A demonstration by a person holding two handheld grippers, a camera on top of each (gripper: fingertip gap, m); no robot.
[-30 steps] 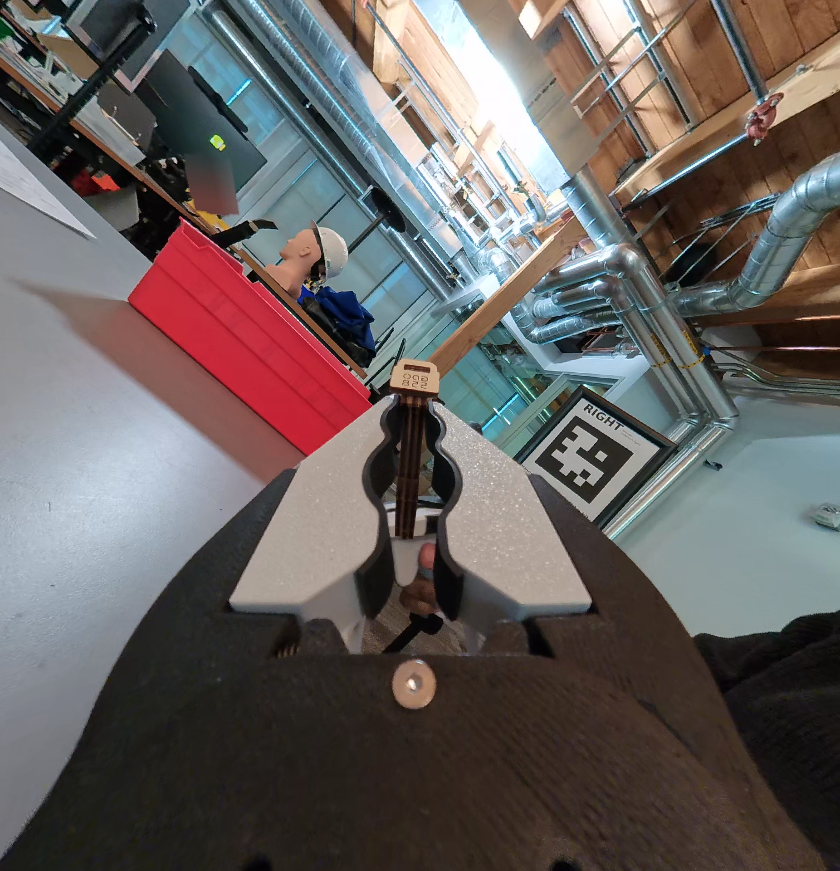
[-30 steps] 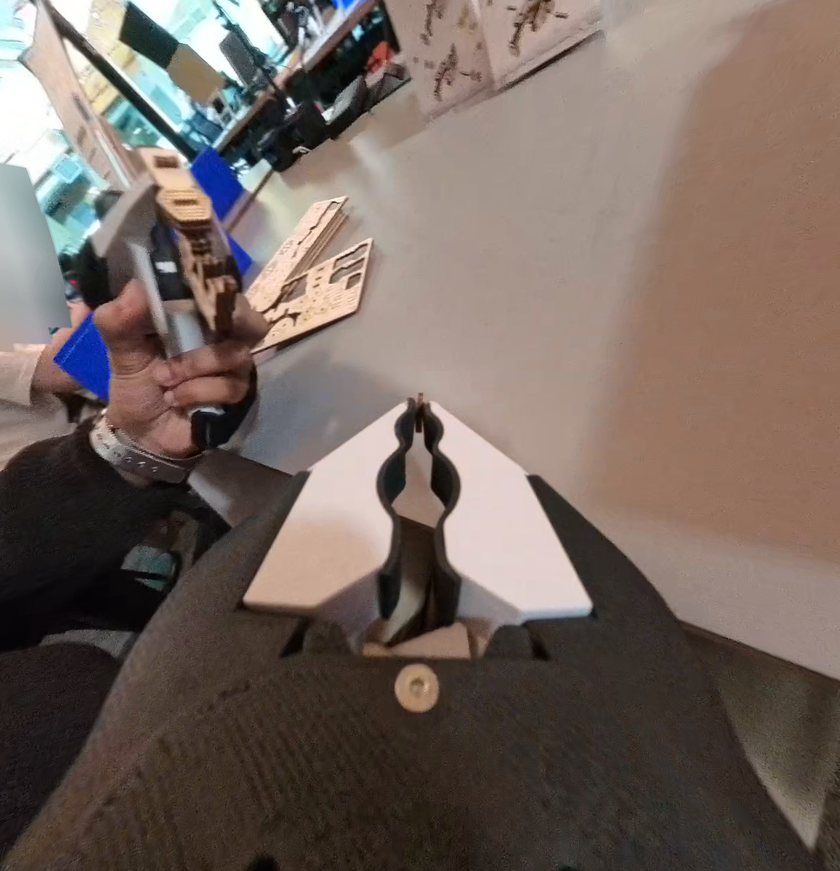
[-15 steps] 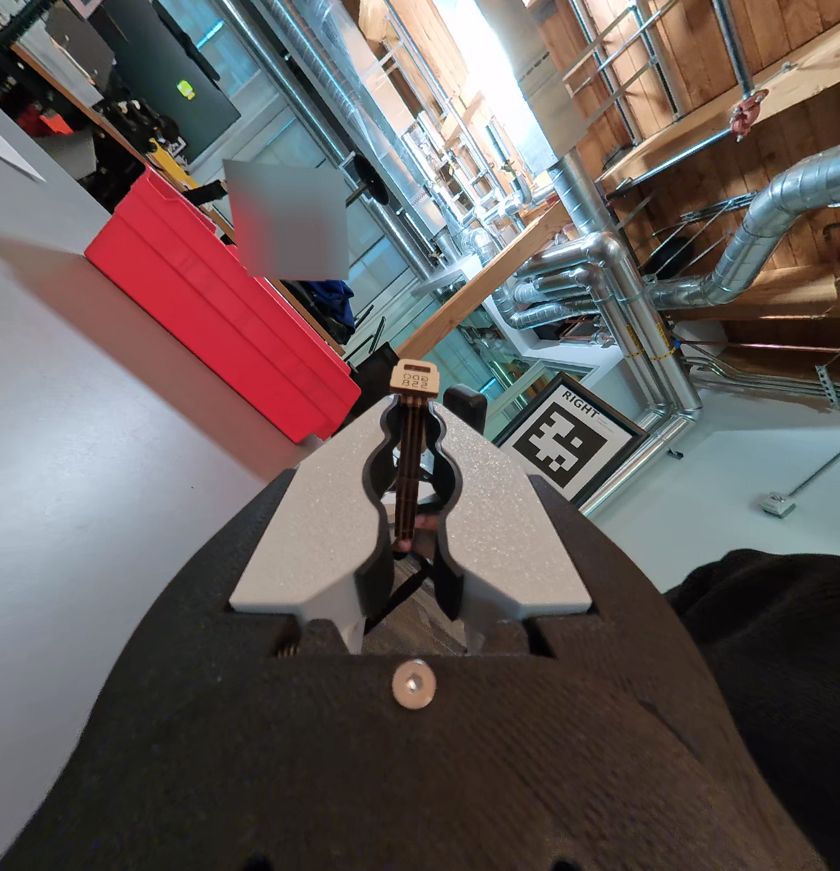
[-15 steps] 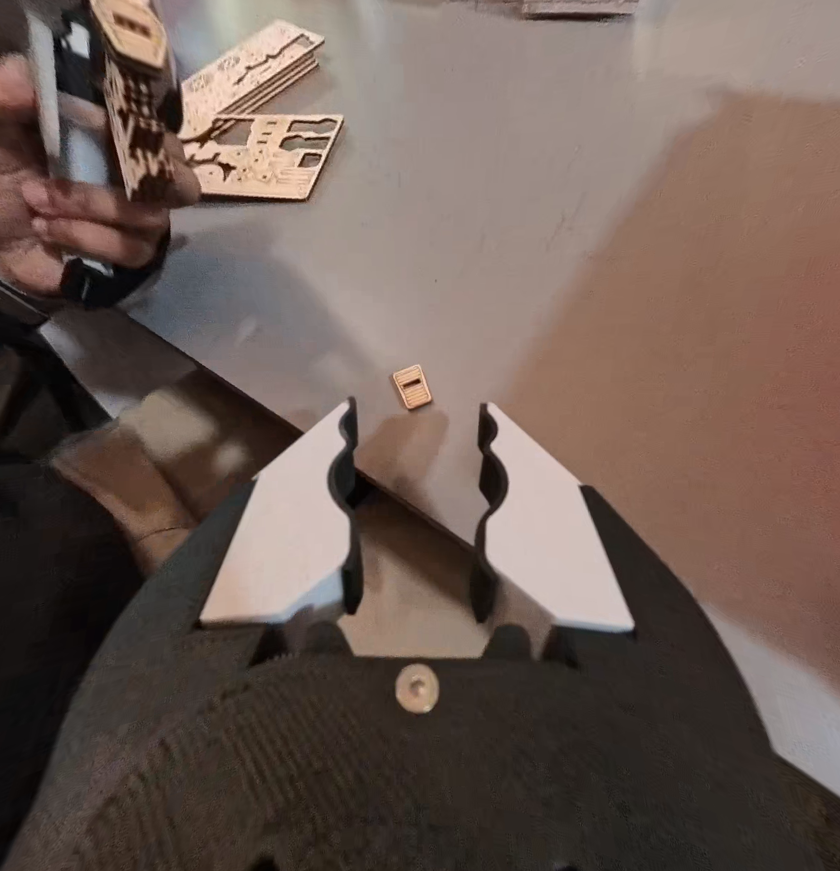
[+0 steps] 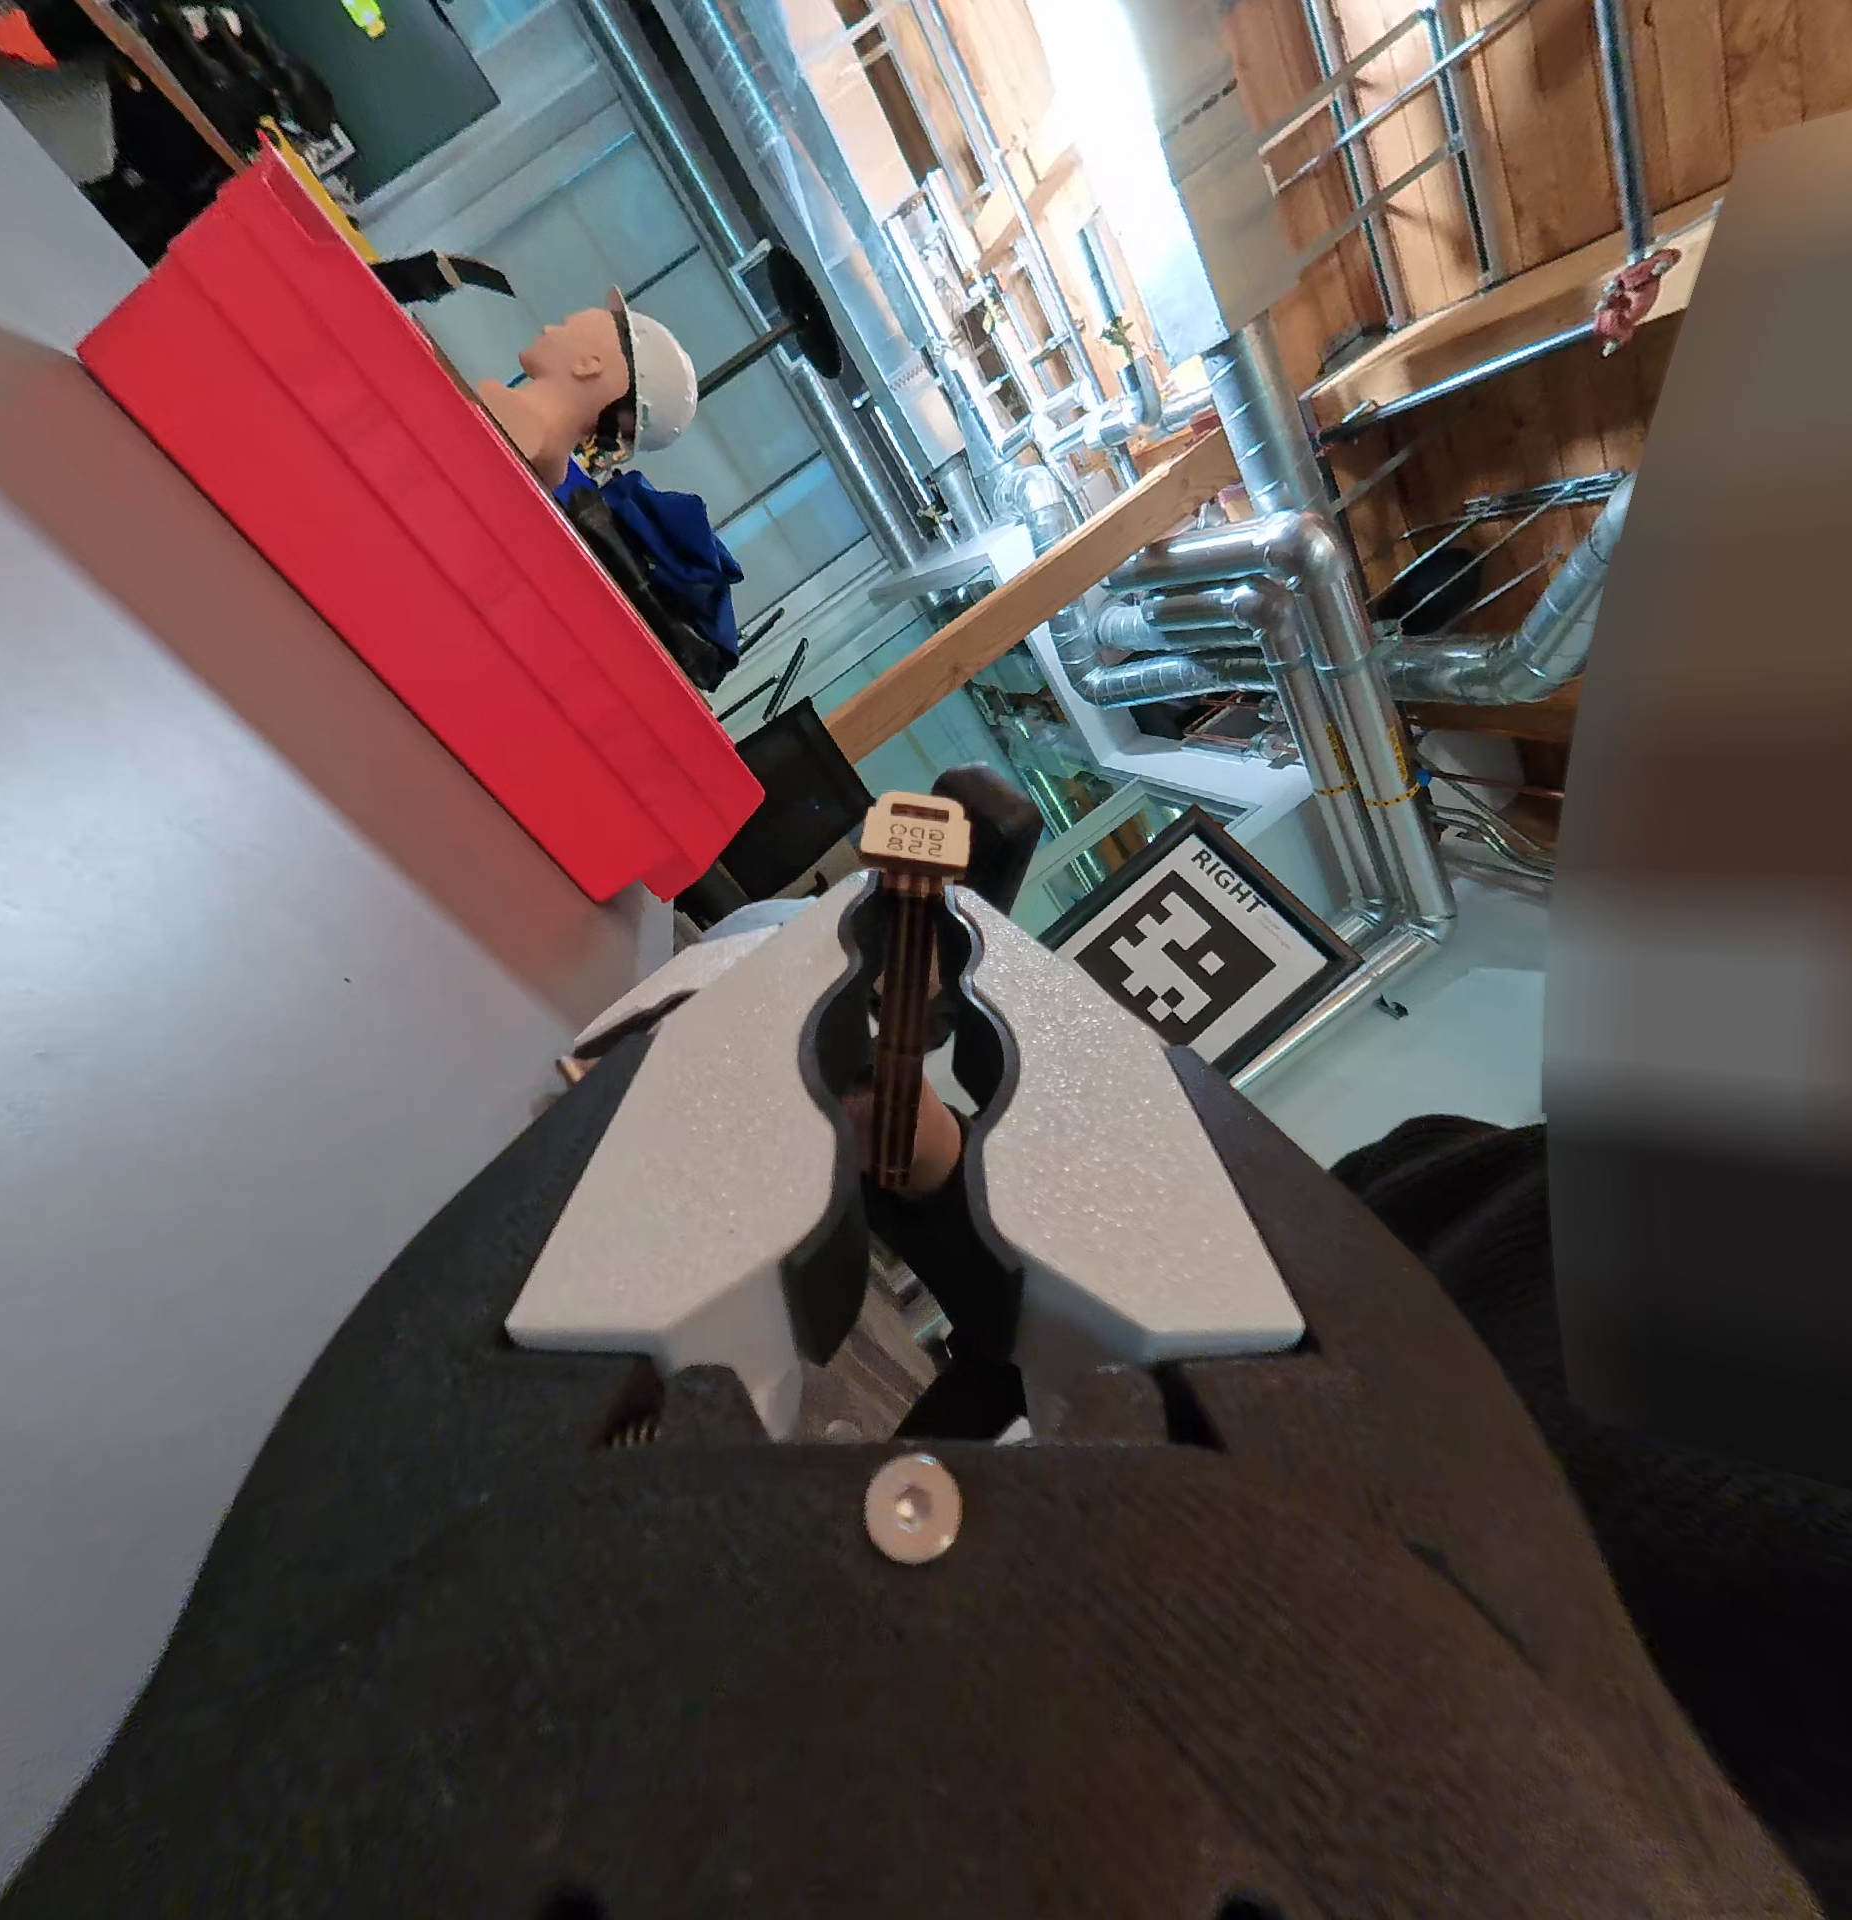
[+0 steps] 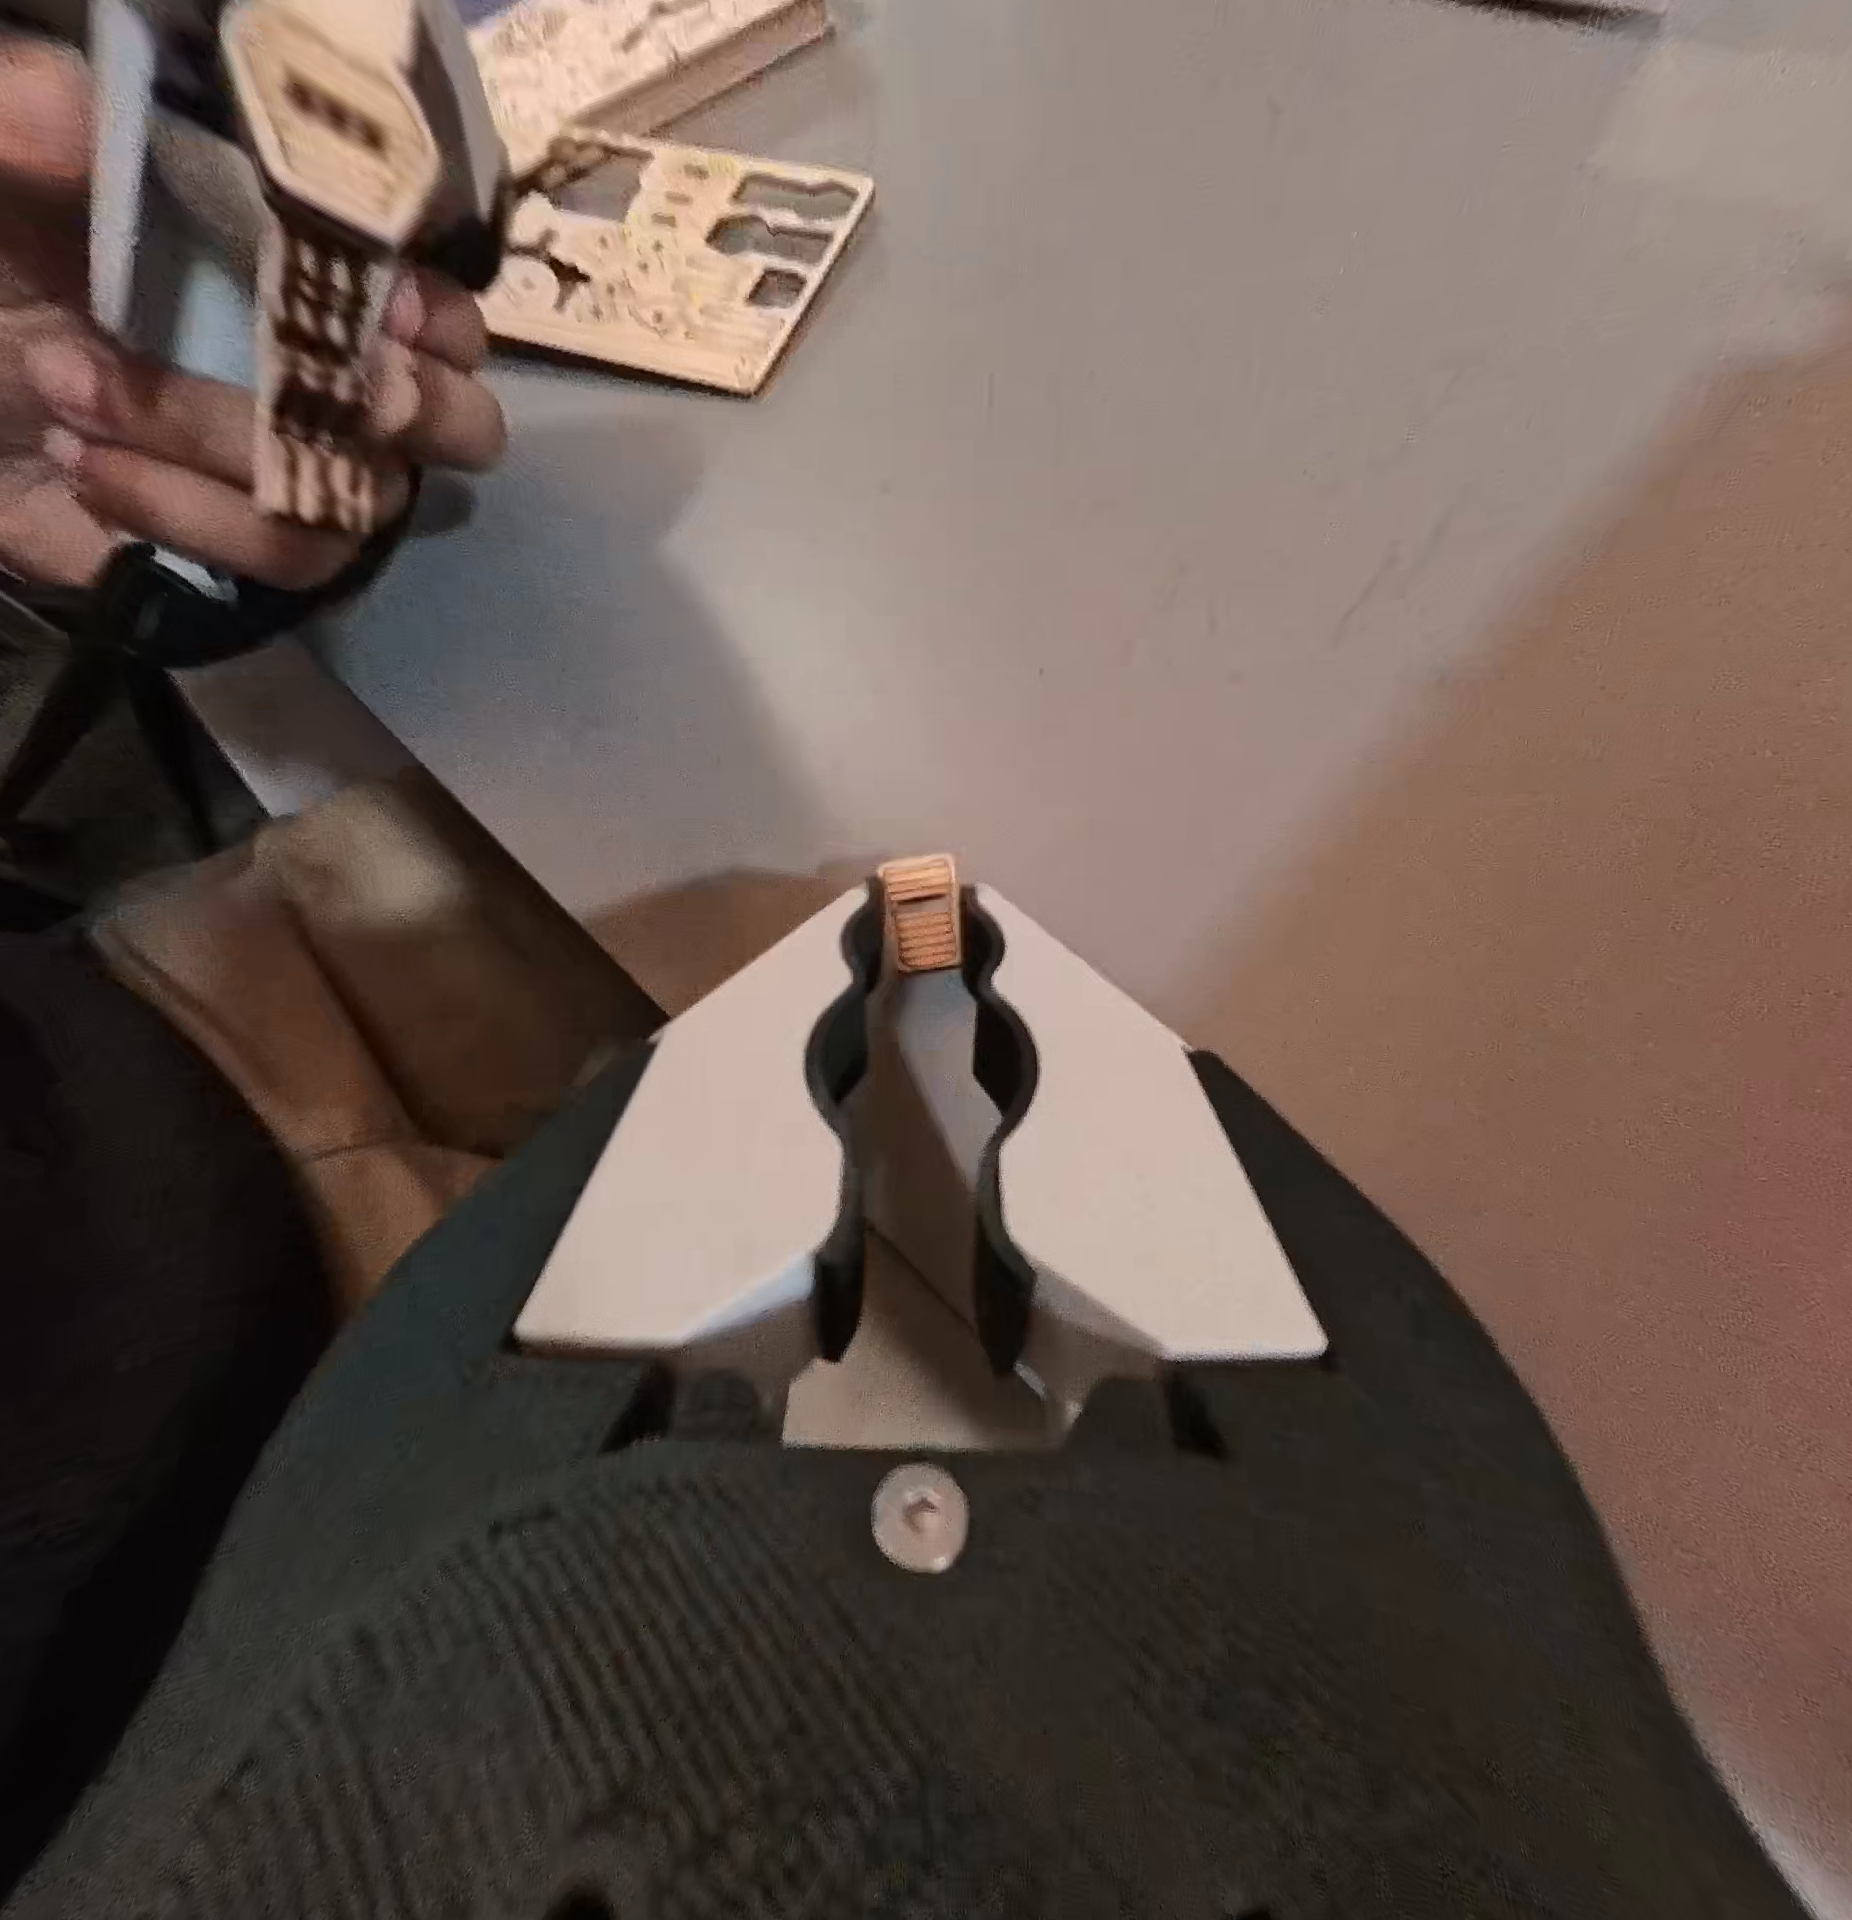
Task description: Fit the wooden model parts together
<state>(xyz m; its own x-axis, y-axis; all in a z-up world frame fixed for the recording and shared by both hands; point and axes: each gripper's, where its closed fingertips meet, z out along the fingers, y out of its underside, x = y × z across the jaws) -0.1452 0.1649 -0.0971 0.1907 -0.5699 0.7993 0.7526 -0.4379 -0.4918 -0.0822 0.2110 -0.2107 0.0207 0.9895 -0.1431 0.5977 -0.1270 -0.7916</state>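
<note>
My left gripper (image 5: 909,914) is shut on a layered wooden model assembly (image 5: 906,997), held edge-on with its flat cap (image 5: 916,833) sticking out past the fingertips, up off the table. In the right wrist view this same assembly (image 6: 324,260) shows blurred at the upper left, held up by a hand (image 6: 174,416). My right gripper (image 6: 920,914) is closed around a small ridged wooden piece (image 6: 922,914) at its fingertips, low over the grey table (image 6: 1265,468) near its front edge.
Laser-cut wooden part sheets (image 6: 683,281) lie on the table at the upper left of the right wrist view. A red bin (image 5: 402,520) stands on the table in the left wrist view. A framed marker board (image 5: 1202,951) stands beyond the table.
My right gripper was open above the small wooden piece lying on the table; now its fingers have closed on that piece. My left gripper with the assembly has shifted slightly.
</note>
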